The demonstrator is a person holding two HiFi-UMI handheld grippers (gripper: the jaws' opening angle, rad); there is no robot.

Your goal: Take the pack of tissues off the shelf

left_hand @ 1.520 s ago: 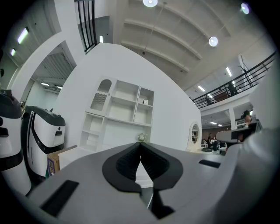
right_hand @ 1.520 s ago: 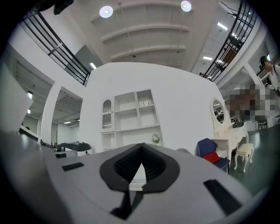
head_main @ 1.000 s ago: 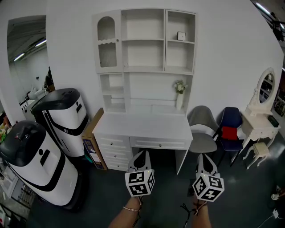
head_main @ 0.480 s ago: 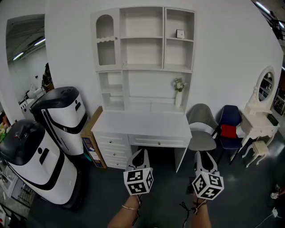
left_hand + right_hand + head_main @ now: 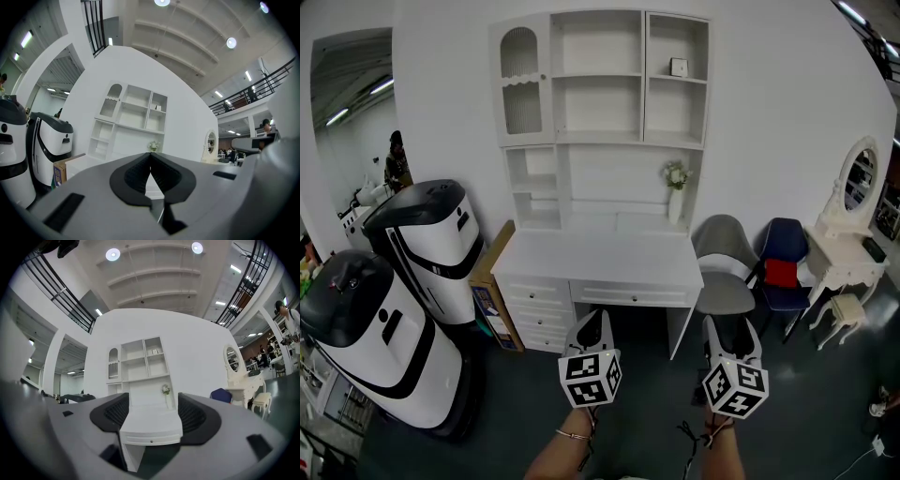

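Observation:
A white desk [image 5: 600,262] with a shelf unit [image 5: 600,84] stands against the wall ahead. One small dark square pack [image 5: 679,67] stands in the upper right compartment, also visible as a small pack [image 5: 154,351] in the right gripper view. Both grippers hover low in front of the desk, well short of the shelves. My left gripper [image 5: 597,321] is shut with its pads together, as my left gripper [image 5: 150,157] shows in its own view. My right gripper [image 5: 729,330] has just been opening and stands open, with nothing between its jaws, as my right gripper [image 5: 152,411] shows.
A vase of flowers [image 5: 677,192] sits on the desk's right back. Two large white-and-black machines [image 5: 384,328] and a cardboard box [image 5: 495,300] stand left. A grey chair [image 5: 724,272], a blue chair [image 5: 783,267], a white vanity [image 5: 848,244] and a stool [image 5: 846,314] fill the right.
The right gripper's jaws have spread apart from shut. Both grippers stay in place; the left one is unchanged.

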